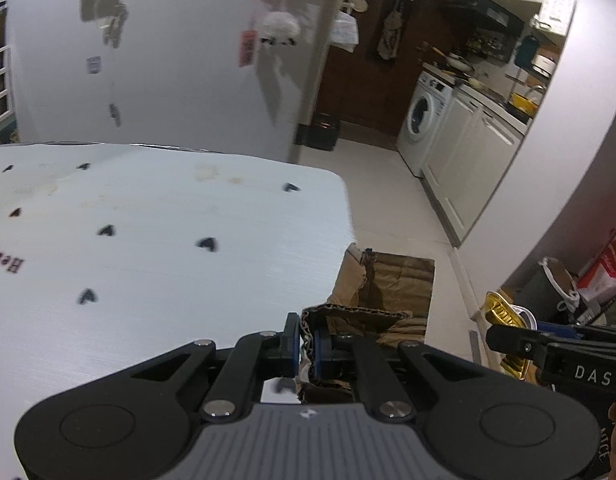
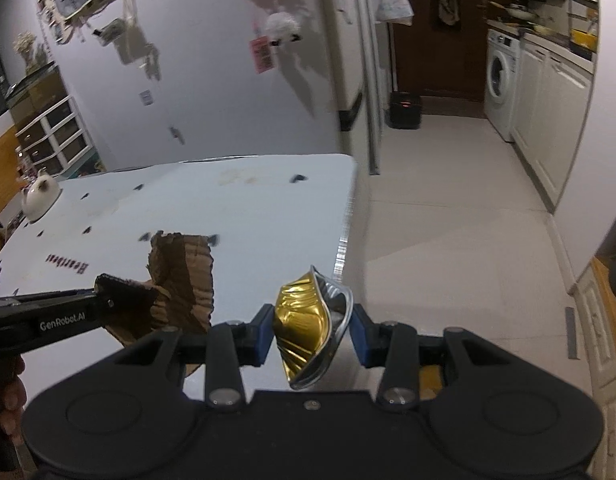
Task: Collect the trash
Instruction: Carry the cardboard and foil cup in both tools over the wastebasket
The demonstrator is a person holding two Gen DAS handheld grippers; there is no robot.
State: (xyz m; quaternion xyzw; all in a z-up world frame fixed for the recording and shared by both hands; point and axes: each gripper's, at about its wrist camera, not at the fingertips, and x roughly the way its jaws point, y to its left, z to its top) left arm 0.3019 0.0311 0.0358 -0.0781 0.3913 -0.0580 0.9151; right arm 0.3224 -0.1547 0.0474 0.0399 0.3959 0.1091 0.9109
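torn brown cardboard (image 1: 382, 280): held aloft | crushed gold foil cup (image 2: 308, 326): held sideways

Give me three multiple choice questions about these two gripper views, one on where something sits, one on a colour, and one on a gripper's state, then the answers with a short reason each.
1. Where is the washing machine?
A. In the kitchen area, beside white cabinets
B. On the white table
C. Under the wall shelves

2. What colour is the outside of the crushed foil cup?
A. Red
B. Gold
C. Green

3. What is the left gripper doing?
A. Open, empty
B. Shut on the cardboard piece
C. Shut on a bottle

Answers: 1 A, it stands at the far right next to white cabinet doors. 2 B, its crinkled skin is gold with a silver inside. 3 B, torn brown cardboard is pinched between the closed pads.
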